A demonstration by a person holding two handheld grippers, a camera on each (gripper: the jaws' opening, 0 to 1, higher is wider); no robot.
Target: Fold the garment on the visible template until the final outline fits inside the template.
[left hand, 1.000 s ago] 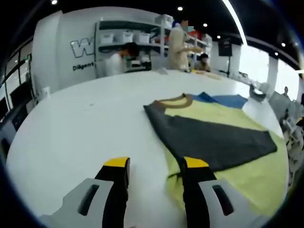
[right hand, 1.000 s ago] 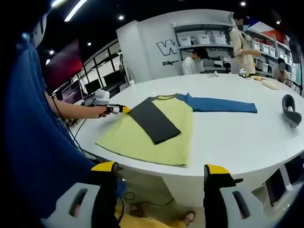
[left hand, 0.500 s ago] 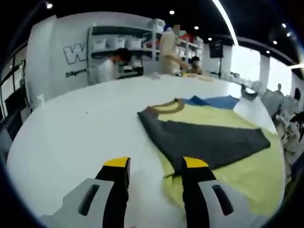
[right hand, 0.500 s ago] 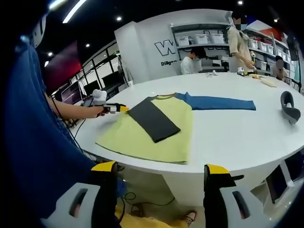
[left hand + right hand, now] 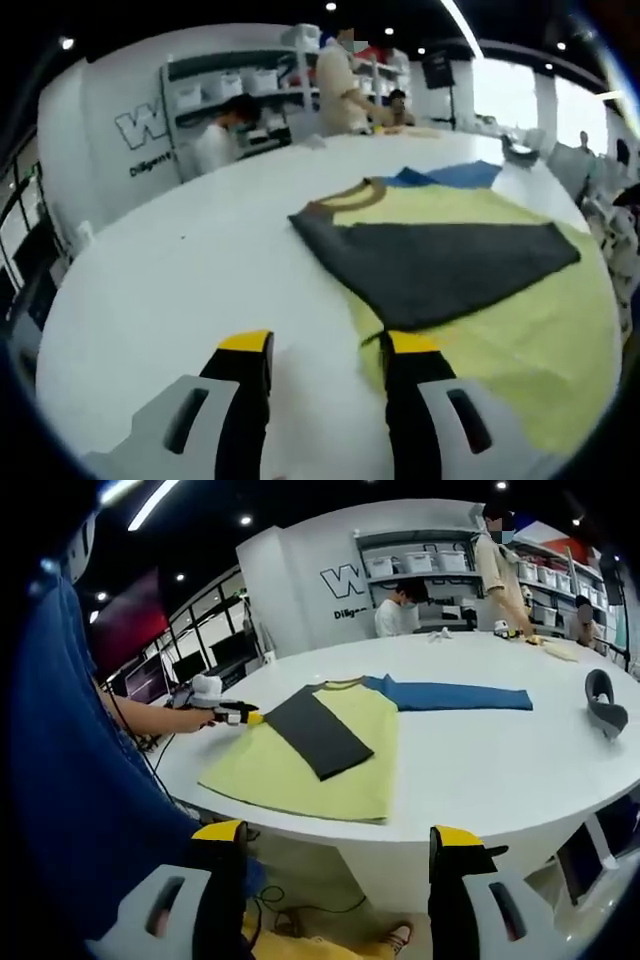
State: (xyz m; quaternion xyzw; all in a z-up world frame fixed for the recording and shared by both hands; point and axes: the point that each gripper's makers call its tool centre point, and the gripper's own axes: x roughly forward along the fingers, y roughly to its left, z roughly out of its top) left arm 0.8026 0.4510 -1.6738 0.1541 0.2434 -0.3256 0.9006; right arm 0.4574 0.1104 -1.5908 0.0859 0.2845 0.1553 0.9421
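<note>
A yellow-green shirt [image 5: 520, 310] lies flat on the round white table [image 5: 170, 290]. Its dark grey sleeve [image 5: 440, 265] is folded across the body, and its blue sleeve [image 5: 450, 175] stretches out on the far side. My left gripper [image 5: 328, 345] is open at the shirt's near edge, its right jaw over the hem, nothing between the jaws. From the right gripper view the shirt [image 5: 330, 770], grey sleeve [image 5: 318, 732] and blue sleeve [image 5: 455, 695] all show, with the left gripper [image 5: 240, 715] at the shirt's left side. My right gripper [image 5: 338, 832] is open off the table's front edge.
A black curved object [image 5: 603, 700] rests at the table's right end. Several people stand by white shelves [image 5: 440, 565] behind the table. A blue sleeve [image 5: 60, 810] covers the left of the right gripper view. The table rim [image 5: 480, 825] runs just ahead of the right gripper.
The left gripper's camera has tilted and edged a little closer to the shirt's hem. The shirt lies as before. The right gripper has hardly moved.
</note>
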